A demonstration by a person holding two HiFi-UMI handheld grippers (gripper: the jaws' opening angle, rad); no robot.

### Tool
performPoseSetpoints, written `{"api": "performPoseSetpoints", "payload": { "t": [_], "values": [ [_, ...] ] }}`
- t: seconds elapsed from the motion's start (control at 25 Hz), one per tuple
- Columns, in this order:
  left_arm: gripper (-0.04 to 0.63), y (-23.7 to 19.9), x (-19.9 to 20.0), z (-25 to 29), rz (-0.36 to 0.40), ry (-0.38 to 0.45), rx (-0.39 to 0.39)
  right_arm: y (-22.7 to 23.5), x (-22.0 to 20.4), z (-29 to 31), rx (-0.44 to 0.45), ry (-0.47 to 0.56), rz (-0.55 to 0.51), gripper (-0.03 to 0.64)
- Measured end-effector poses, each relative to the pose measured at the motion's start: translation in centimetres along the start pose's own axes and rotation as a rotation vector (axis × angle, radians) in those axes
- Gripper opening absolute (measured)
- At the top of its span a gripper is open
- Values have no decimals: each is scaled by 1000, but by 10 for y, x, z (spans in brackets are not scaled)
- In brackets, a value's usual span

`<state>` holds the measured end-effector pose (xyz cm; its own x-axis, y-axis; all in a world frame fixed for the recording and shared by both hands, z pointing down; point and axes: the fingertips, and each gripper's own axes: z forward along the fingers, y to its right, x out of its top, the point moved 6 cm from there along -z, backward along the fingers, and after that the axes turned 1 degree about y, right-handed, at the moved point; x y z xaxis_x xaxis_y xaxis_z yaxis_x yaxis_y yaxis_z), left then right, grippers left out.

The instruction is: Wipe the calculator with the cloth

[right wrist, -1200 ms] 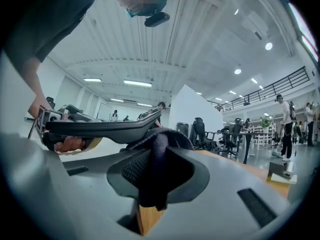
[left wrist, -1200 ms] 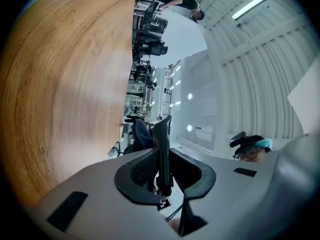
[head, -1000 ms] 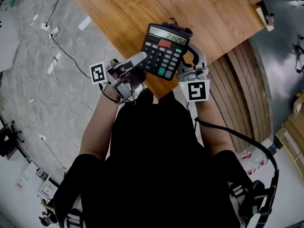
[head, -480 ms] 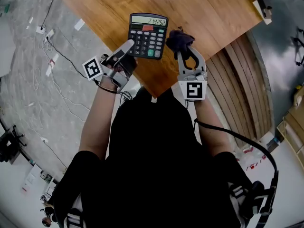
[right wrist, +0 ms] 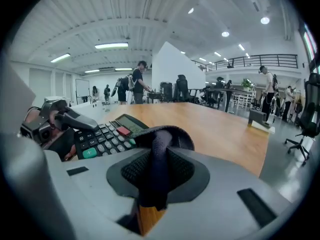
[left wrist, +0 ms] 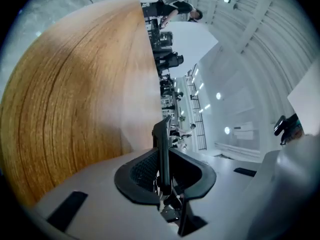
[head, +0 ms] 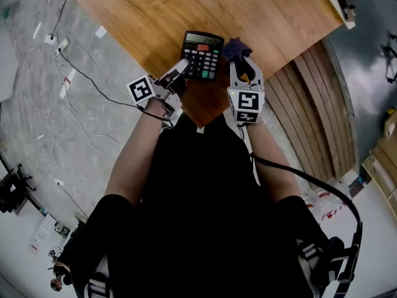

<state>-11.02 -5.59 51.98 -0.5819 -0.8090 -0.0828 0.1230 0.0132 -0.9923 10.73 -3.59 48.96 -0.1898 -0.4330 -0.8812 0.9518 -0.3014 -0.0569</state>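
Calculator (head: 202, 56) hangs over the near corner of the wooden table (head: 186, 11). Its lower left edge is clamped in our left gripper (head: 178, 73), whose jaws are nearly together on the thin casing. We judge it light, rigid, slick plastic, so an edge grip spares the keys and display. Our right gripper (head: 243, 66) pinches the dark cloth (head: 237, 46), soft and limp, bunched just beside the calculator. The display shows digits too small for us to read, and no brand is legible.

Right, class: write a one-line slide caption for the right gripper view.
Right gripper, jaws shut on a dark crumpled cloth, beside a black push-button calculator, wooden tabletop beyond.
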Motion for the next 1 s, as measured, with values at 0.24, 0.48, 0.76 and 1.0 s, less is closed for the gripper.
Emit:
{"api": "performPoseSetpoints", "payload": {
  "t": [0.24,0.48,0.76,1.0],
  "values": [
    [71,-23,-6,2,98,-23,119,-1,-24,15,-1,-129,33,80],
    [75,-24,-3,-5,184,-36,211,-12,-30,21,3,-201,38,80],
    [114,-18,-3,19,632,-213,556,5,-34,35,36,-286,43,80],
    [114,-14,-10,13,905,-298,671,-6,-30,30,51,-328,24,81]
  ]
}}
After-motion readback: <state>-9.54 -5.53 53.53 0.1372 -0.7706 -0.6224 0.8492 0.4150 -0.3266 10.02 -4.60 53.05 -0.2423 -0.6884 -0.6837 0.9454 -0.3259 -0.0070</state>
